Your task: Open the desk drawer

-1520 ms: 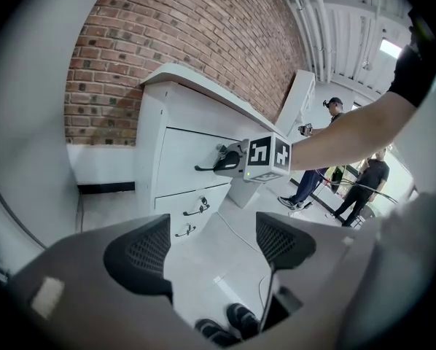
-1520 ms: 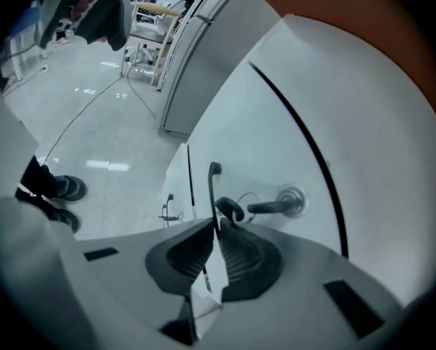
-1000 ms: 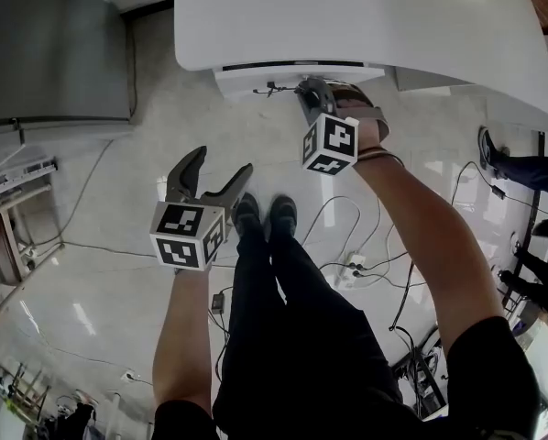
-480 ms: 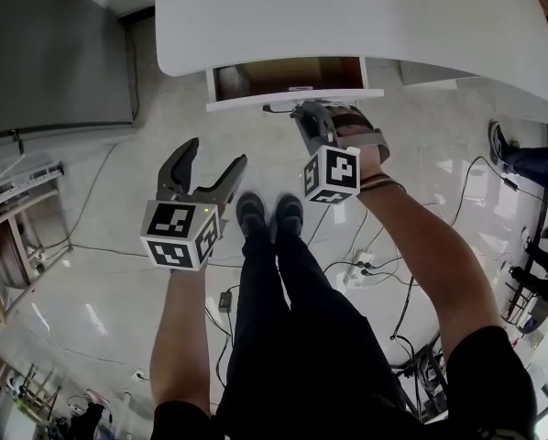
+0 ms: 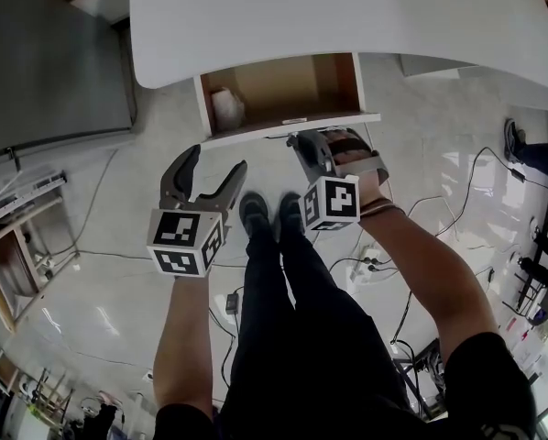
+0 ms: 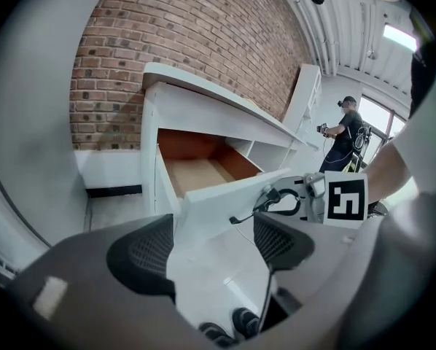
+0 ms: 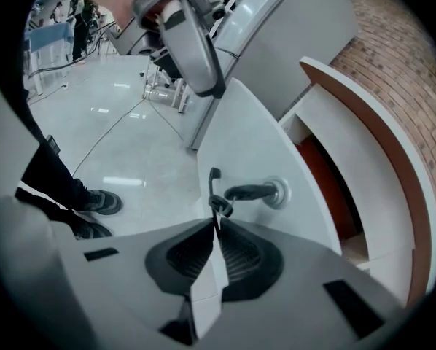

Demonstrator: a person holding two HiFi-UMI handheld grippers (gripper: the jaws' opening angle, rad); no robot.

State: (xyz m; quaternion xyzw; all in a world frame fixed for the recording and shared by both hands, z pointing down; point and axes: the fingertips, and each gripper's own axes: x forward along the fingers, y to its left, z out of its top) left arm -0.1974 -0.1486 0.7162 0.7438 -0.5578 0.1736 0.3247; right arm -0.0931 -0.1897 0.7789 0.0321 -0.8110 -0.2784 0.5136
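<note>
Two grippers in view, one busy and one idle. The right gripper (image 7: 216,228) has its jaws together, pinching the thin dark ring (image 7: 219,205) that hangs from a dark handle (image 7: 248,192). That handle sticks out of the drawer front (image 7: 254,159). In the right gripper view the pads meet with only that sliver of ring between them. In the head view this gripper sits just below the front panel, with its marker cube turned toward me. The person's right hand (image 5: 361,149) is wrapped round its body.

The left gripper (image 5: 214,163) hangs below the drawer's left end, touching nothing. Its jaws are wide apart with nothing between them. Through the gap I see only floor and the tips of the person's shoes (image 5: 267,211).

The drawer (image 5: 283,90) stands open under the white desk top (image 5: 347,16), well out toward the person. It has a brown bottom, brown side walls and a white front. A small white object (image 5: 226,108) lies in its left corner as the head view shows it; I cannot tell what it is.

Surroundings:
- A brick wall (image 6: 181,42) stands behind the desk.
- A grey cabinet (image 5: 54,62) is to the left.
- The pale glossy floor (image 5: 100,246) carries black cables (image 5: 411,246) and a power strip (image 5: 370,264), to the right of the person's legs.
- Another person (image 6: 347,133) stands in the background of the left gripper view, far from the desk.
</note>
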